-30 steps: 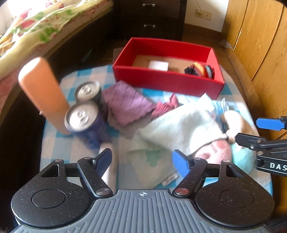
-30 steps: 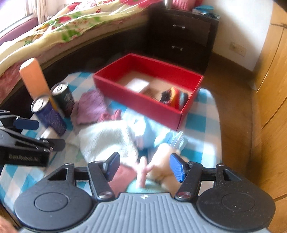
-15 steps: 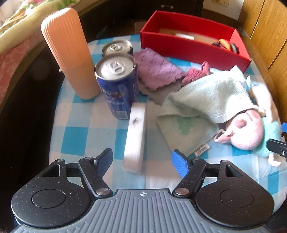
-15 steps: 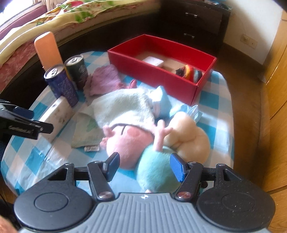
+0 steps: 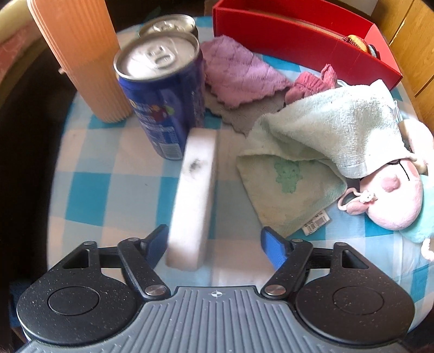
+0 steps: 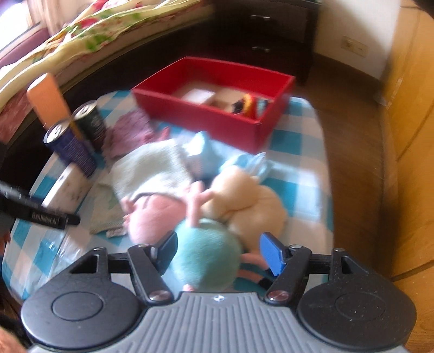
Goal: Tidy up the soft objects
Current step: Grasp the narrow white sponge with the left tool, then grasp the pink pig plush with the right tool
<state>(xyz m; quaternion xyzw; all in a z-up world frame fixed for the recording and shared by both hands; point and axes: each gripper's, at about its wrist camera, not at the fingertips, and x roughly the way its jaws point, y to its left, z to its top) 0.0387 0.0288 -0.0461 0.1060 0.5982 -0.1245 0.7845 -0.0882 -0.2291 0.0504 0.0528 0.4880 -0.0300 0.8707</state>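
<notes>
A white sponge block (image 5: 195, 195) lies on the blue-checked cloth, leaning toward a blue can. Its near end sits between the jaws of my left gripper (image 5: 214, 247), which are closing; the left pad is beside it and the right pad stands well apart. In the right wrist view, the teal body of a plush doll (image 6: 208, 258) lies between the jaws of my right gripper (image 6: 219, 251), which are opening. The doll's pink head (image 6: 154, 214) pokes out from under a pale green towel (image 5: 325, 127). A cream plush (image 6: 252, 195) lies against it. The red box (image 6: 217, 119) stands behind.
An orange ribbed bottle (image 5: 81, 59), a blue can (image 5: 162, 108) and a second can (image 5: 168, 25) stand at the left. A purple cloth (image 5: 238, 76) and a pink one (image 5: 312, 84) lie before the red box (image 5: 298, 46). One left gripper finger (image 6: 40, 216) shows at the left edge.
The left gripper has come down and closer, so the sponge's near end now lies between its jaws. The right gripper has shifted over the plush pile, and the teal body now sits between its jaws.
</notes>
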